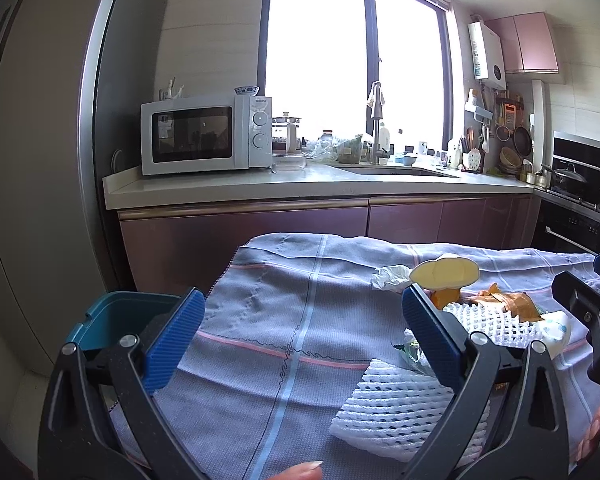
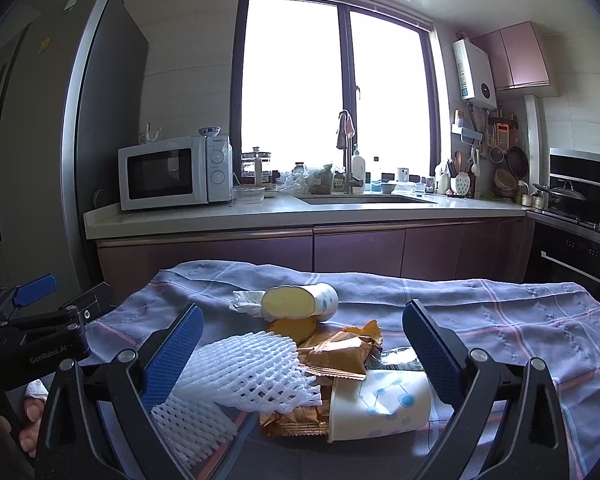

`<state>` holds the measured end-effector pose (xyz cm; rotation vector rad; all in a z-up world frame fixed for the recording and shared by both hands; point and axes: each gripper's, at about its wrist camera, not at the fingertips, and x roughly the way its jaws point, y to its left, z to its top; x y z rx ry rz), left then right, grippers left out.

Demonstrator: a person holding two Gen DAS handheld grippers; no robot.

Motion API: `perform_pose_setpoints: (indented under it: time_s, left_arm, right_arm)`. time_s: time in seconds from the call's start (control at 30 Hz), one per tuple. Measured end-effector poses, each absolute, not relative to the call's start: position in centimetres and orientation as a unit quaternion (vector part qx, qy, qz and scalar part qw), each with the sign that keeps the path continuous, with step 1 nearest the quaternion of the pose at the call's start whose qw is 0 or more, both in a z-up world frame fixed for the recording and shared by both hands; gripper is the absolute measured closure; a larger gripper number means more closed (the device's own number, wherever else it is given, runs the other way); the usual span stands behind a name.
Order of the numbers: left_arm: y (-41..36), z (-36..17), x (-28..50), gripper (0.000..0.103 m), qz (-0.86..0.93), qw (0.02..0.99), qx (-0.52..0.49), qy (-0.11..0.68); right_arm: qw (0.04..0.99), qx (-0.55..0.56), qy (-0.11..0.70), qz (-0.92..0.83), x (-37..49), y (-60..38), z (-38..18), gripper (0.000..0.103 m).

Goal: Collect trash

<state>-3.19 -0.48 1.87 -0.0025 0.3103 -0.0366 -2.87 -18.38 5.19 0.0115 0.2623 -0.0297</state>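
A grey-blue checked cloth with pink and pale-blue stripes [image 2: 500, 320] covers the table under both tools. The left gripper [image 1: 304, 340] hovers over it with its blue pads spread wide and nothing between them; a teal plastic bin [image 1: 120, 316] sits just left of its left finger. The right gripper [image 2: 302, 354] is likewise spread wide and holds nothing. Between its fingers lies the trash pile: a white foam fruit net [image 2: 252, 372] nearest the left pad, a tipped white paper cup with blue dots [image 2: 380, 404] by the right pad, and crumpled gold-brown wrappers [image 2: 340, 354] between them. Beyond lie a second dotted paper cup on its side [image 2: 300, 300] and a crumpled white tissue [image 2: 246, 300].
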Motion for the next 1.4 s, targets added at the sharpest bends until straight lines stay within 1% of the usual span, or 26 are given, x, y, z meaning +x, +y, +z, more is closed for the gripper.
perform_pose_setpoints:
  time_s: [1.4]
  left_arm:
    - [-1.0,2.1,-4.8,0.006,-0.021,0.993,0.009,0.120]
  right_arm:
    - [0.991,0.016,0.127,-0.025,-3.3,-19.0,4.9,0.007]
